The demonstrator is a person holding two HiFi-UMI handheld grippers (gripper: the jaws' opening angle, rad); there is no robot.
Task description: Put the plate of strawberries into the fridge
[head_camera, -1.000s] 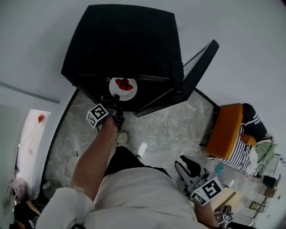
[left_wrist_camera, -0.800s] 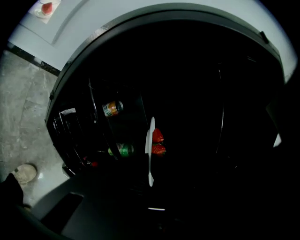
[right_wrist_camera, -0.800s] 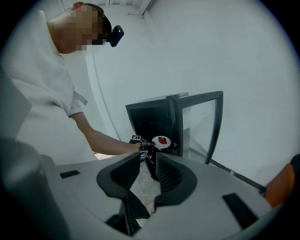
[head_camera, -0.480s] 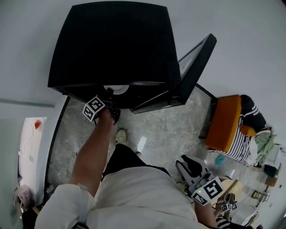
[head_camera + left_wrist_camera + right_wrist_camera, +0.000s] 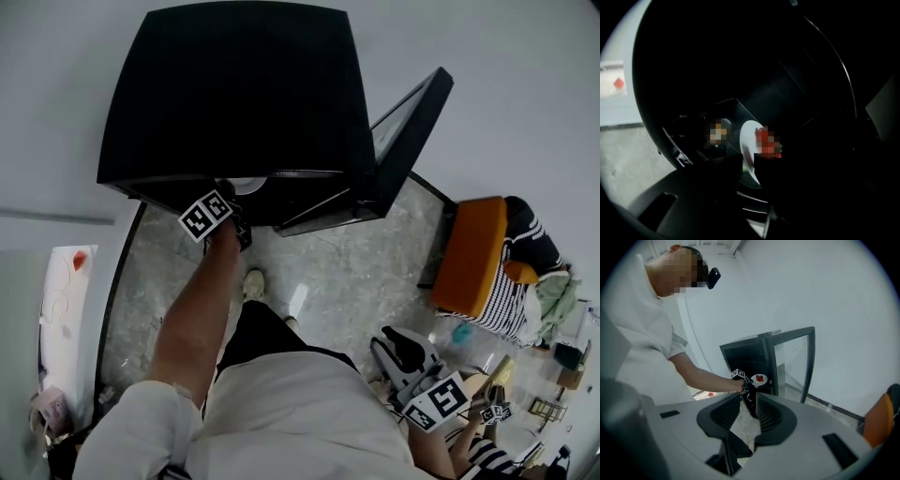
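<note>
The black fridge (image 5: pixel 234 84) stands with its glass door (image 5: pixel 403 141) swung open to the right. My left gripper (image 5: pixel 230 199) reaches into the opening, and only the rim of the white plate (image 5: pixel 248 185) shows under the fridge's top edge. In the left gripper view the jaws (image 5: pixel 747 161) are shut on the near rim of the plate (image 5: pixel 749 140), with red strawberries (image 5: pixel 768 139) on it, inside the dark interior. My right gripper (image 5: pixel 398 352) hangs low by my hip, its jaws (image 5: pixel 749 401) a little apart with nothing between them. That view shows the plate (image 5: pixel 759 378) at the fridge opening.
An orange seat (image 5: pixel 473 267) with striped cloth (image 5: pixel 516 309) stands right of the door on the marble floor (image 5: pixel 347 281). A white surface (image 5: pixel 61 291) with a red item lies at the left. My foot (image 5: pixel 253 284) is just before the fridge.
The left gripper has pushed the plate forward into the fridge: a second ago the whole plate and strawberries showed in front of it, now only its rim does. The right gripper has stayed put.
</note>
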